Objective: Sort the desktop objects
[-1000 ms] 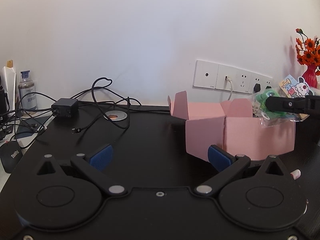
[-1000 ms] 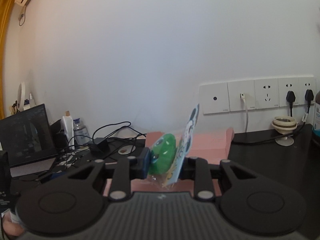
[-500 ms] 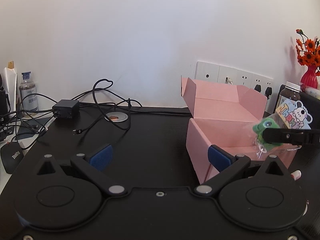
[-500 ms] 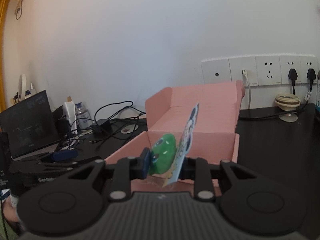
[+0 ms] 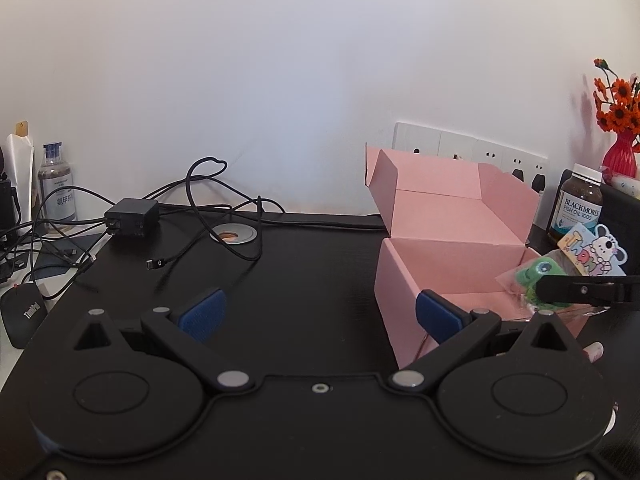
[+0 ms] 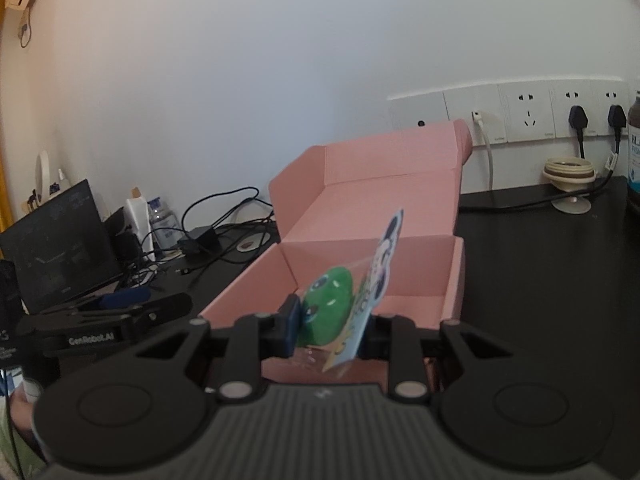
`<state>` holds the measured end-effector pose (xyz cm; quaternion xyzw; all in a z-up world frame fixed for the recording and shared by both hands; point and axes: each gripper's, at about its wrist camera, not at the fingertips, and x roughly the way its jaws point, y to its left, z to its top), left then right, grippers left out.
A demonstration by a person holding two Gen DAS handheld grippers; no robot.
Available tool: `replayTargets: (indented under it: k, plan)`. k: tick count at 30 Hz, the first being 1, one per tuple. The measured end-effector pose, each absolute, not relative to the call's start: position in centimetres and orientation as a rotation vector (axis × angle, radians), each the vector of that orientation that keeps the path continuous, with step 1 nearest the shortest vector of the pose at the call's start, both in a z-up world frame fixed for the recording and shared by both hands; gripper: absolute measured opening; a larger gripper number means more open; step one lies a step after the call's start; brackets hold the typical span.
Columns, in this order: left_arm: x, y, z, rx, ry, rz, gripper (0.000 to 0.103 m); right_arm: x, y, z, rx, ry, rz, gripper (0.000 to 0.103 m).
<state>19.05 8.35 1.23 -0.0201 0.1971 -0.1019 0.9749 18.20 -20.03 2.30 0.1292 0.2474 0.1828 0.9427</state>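
Right gripper (image 6: 328,330): you have its jaws clenched on the packaged frog toy (image 6: 329,308); the pads press the packet from both sides.
Packaged frog toy: a green frog in a clear bag with a cartoon header card, standing on edge between your right fingers. In the left wrist view the packet (image 5: 538,276) hangs over the near right corner of the pink box; whether it touches the box floor cannot be told.
Pink box (image 5: 448,256): open cardboard carton on the black desk (image 5: 312,264), lid flap leaning back toward the wall sockets (image 6: 528,114). Its inside shows bare.
Left gripper (image 5: 320,312): you hold it with jaws spread wide and nothing between the blue pads (image 5: 202,314). It sits just left of the box's near corner.
Desk, left part: a black charger (image 5: 132,216) with tangled cables.
Desk, right part: a brown supplement bottle (image 5: 576,204) behind the box, and a red vase of orange flowers (image 5: 618,120).
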Motion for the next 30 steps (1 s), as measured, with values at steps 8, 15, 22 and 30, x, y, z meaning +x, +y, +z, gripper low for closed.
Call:
replayTargets:
  k: [8, 15, 22, 30]
  plan:
    - [19.9, 5.9, 3.5, 0.006, 0.389, -0.181, 0.103, 18.0, -21.9, 1.9, 0.310, 0.507, 0.363, 0.026]
    - [22.1, 1.2, 2.7, 0.230, 0.361, -0.131, 0.103, 18.2, -22.7, 1.6, 0.312, 0.511, 0.353, 0.026]
    - [23.5, 1.6, 1.1, 0.258, 0.425, -0.142, 0.103, 19.8, -23.3, 2.2, 0.231, 0.558, 0.343, 0.026]
    - [23.2, 2.0, 1.0, 0.237, 0.432, -0.184, 0.103, 22.0, -22.0, 2.6, 0.097, 0.607, 0.345, 0.026]
